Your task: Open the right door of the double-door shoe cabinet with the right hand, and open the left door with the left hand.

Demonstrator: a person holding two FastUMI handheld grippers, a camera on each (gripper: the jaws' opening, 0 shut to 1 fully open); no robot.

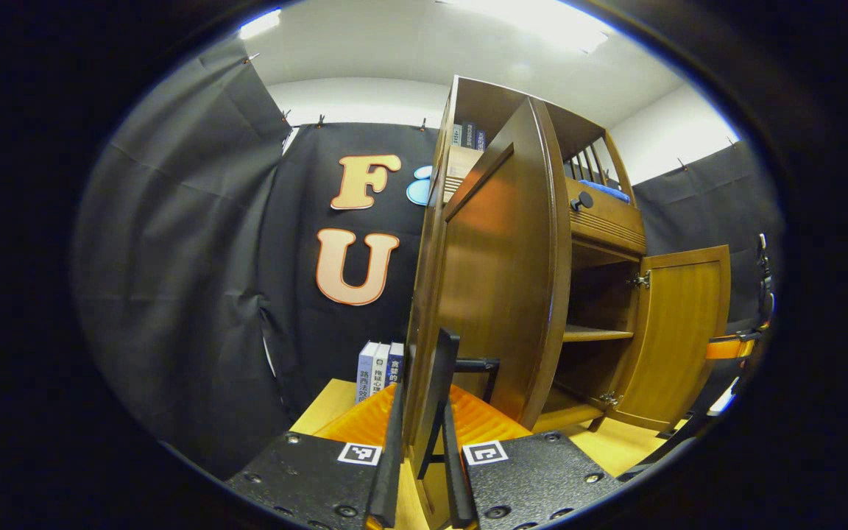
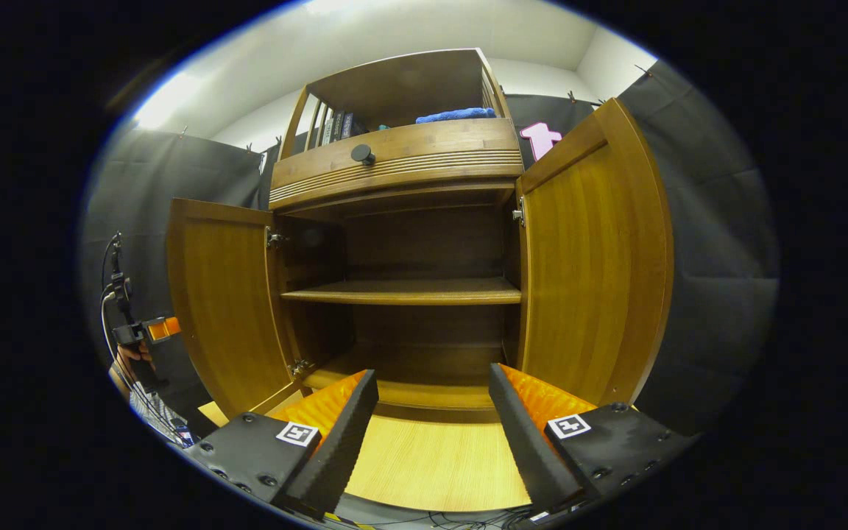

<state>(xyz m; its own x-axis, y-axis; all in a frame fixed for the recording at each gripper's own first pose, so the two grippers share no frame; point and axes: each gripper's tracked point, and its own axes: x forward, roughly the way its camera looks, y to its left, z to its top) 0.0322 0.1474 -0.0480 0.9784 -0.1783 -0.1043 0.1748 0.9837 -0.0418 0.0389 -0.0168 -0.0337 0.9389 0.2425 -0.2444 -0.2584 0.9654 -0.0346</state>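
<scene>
Right gripper view: the shoe cabinet (image 2: 402,169) fills the centre of the frame, its interior and shelf (image 2: 402,293) exposed. The right door (image 2: 593,258) stands swung out at right of frame, the left door (image 2: 221,294) swung out at left. The right tool (image 2: 431,419), at the bottom centre, is spread wide and holds nothing, above the desk (image 2: 431,464). Left gripper view: the left door (image 1: 501,280) rises edge-on through the centre, and the left tool (image 1: 418,449) is pinching its lower edge between nearly closed fingers. To finish well, judge the swing by the hinge arc, pull without twisting, then release.
</scene>
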